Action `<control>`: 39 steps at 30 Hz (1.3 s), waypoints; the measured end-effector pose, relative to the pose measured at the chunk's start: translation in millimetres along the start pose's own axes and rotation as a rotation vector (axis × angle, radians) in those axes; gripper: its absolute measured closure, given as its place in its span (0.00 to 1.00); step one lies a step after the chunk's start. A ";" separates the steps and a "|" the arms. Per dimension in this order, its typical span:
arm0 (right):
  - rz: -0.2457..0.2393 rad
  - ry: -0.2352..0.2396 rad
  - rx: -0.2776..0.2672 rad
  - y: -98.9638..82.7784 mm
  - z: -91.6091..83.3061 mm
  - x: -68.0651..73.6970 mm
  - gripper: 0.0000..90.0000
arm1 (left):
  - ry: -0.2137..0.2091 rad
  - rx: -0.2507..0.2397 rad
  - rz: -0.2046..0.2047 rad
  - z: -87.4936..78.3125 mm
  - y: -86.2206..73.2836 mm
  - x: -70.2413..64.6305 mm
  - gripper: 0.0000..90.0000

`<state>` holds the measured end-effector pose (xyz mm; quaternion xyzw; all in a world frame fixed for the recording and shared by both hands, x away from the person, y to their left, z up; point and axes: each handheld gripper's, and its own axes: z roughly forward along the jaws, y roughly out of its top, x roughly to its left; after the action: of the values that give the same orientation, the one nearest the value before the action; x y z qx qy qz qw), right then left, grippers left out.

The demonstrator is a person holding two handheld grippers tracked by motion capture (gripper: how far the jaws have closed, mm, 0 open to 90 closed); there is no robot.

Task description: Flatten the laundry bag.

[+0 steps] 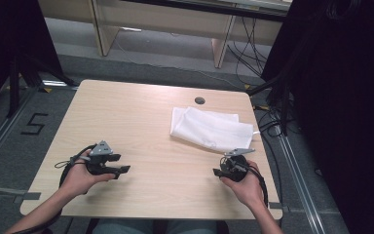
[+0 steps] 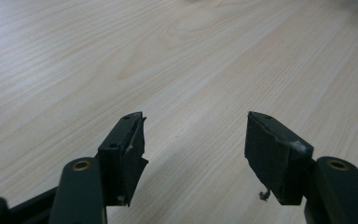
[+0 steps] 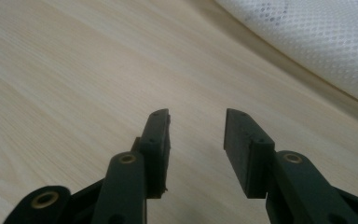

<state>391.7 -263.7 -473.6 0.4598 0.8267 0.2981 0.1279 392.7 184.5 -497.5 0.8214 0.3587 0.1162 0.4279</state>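
Pale wood table (image 1: 141, 122): a folded white cloth (image 1: 209, 127) lies right of centre, just above the right gripper (image 1: 219, 172), well apart from the left gripper (image 1: 121, 170) at lower left. Both grippers' jaws gape, empty.

Matt pale wood-grain table (image 1: 141, 117); white mesh cloth (image 3: 317, 42) (fine dimpled weave).

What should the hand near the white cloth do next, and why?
Probably reach the right gripper forward to the folded white mesh cloth. Its fingers stand apart with nothing between them, and the cloth lies just beyond them on the light wooden table, untouched. The left gripper is farther away.
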 end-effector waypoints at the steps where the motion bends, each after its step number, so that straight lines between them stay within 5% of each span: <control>1: 0.026 0.009 0.022 0.3 -1.4 1.5 0.72 | -0.001 -0.005 -0.003 0.5 0.1 -0.5 0.42; 2: -0.003 0.006 0.037 -0.1 -1.9 -0.4 0.73 | -0.002 -0.020 -0.029 2.0 -0.1 -2.4 0.42; 6: 0.034 0.015 0.006 1.0 -2.5 -1.2 0.76 | -0.007 -0.022 -0.020 2.0 -0.8 -1.9 0.43; 7: 0.024 0.009 0.034 1.8 -5.1 -3.1 0.77 | -0.009 -0.020 -0.020 1.2 -1.0 -1.6 0.43; 9: 0.071 0.008 -0.024 -0.6 -2.2 -3.8 0.76 | -0.003 -0.026 -0.036 0.0 -1.0 -3.0 0.43; 10: 0.096 0.014 0.017 0.8 -6.3 -4.0 0.76 | -0.002 -0.033 -0.025 -0.8 -0.6 -2.6 0.43; 11: 0.098 0.007 -0.027 -0.5 -2.9 -6.2 0.75 | -0.007 -0.036 -0.032 -1.4 -0.8 -3.0 0.43; 13: 0.139 0.000 -0.004 3.5 -7.5 -7.2 0.74 | -0.011 -0.032 -0.012 -3.2 -1.7 -2.0 0.43; 16: 0.150 -0.024 -0.042 10.5 -7.4 -10.9 0.72 | -0.014 -0.040 -0.021 -5.5 -3.2 -1.6 0.44; 29: 0.074 -0.091 -0.035 56.7 14.7 -28.0 0.57 | -0.024 -0.039 -0.013 -4.3 -1.1 -3.2 0.43; 31: 0.051 -0.093 -0.041 70.0 25.0 -32.7 0.52 | -0.029 -0.029 -0.012 -2.4 -3.1 -2.5 0.43; 34: 0.079 -0.090 -0.009 79.4 34.8 -35.0 0.49 | -0.024 -0.017 -0.024 -3.6 -3.1 -0.9 0.44; 36: 0.061 -0.105 0.000 84.3 43.1 -35.1 0.48 | -0.024 -0.022 -0.005 -5.3 -2.6 -0.3 0.43; 39: 0.033 -0.100 0.007 89.7 53.1 -30.8 0.47 | -0.013 -0.040 -0.030 -5.6 -3.5 -3.1 0.43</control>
<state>495.6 -233.7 -462.7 0.4880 0.8127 0.2739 0.1626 385.9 187.2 -496.4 0.8081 0.3658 0.1114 0.4481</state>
